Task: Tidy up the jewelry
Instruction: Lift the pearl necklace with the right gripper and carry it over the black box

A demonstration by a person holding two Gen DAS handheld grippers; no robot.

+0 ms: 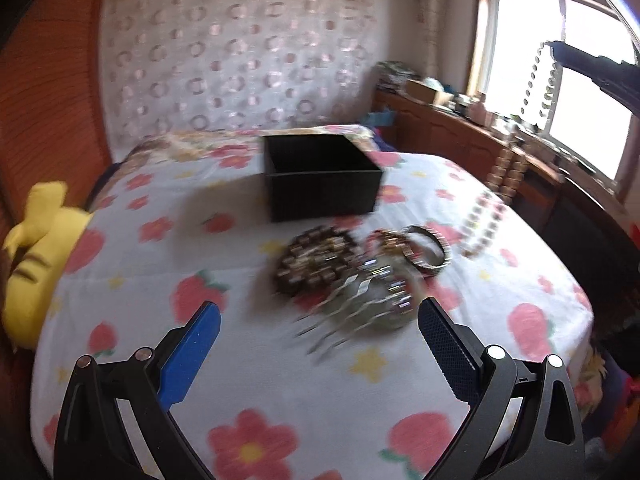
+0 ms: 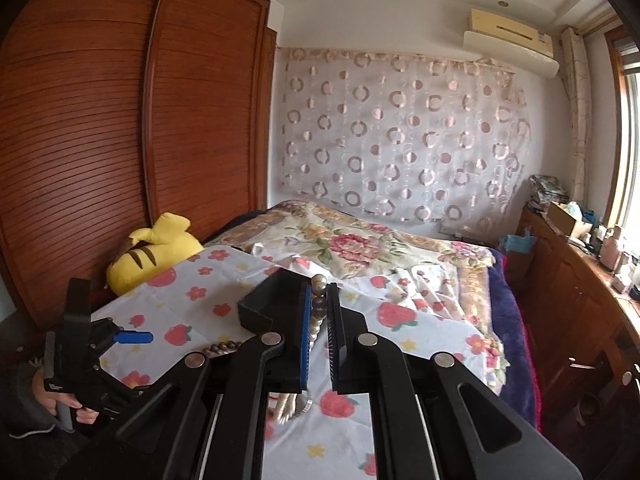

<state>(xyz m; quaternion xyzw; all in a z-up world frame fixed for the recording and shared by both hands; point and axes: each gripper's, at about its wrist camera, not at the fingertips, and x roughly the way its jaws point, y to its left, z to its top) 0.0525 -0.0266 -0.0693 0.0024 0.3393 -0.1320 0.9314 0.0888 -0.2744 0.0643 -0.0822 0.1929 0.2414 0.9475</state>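
An open black box [image 1: 322, 178] stands on the flowered bed sheet [image 1: 168, 264]. In front of it lies a jewelry pile: a dark beaded bracelet [image 1: 316, 264], a silver bangle [image 1: 430, 248], a metal hair comb [image 1: 352, 312] and a pale bead strand [image 1: 478, 228]. My left gripper [image 1: 320, 320] is open and empty, just short of the pile. My right gripper [image 2: 319, 300] is shut on a beaded necklace [image 2: 319, 284], held high above the bed near the box [image 2: 272, 300]. The necklace hangs from it in the left wrist view [image 1: 540, 80].
A yellow plush toy [image 1: 36, 252] lies at the bed's left edge by the wooden wardrobe [image 2: 120, 120]. A cluttered wooden dresser [image 1: 520, 160] runs along the right under the window. A floral blanket [image 2: 352, 244] covers the far bed.
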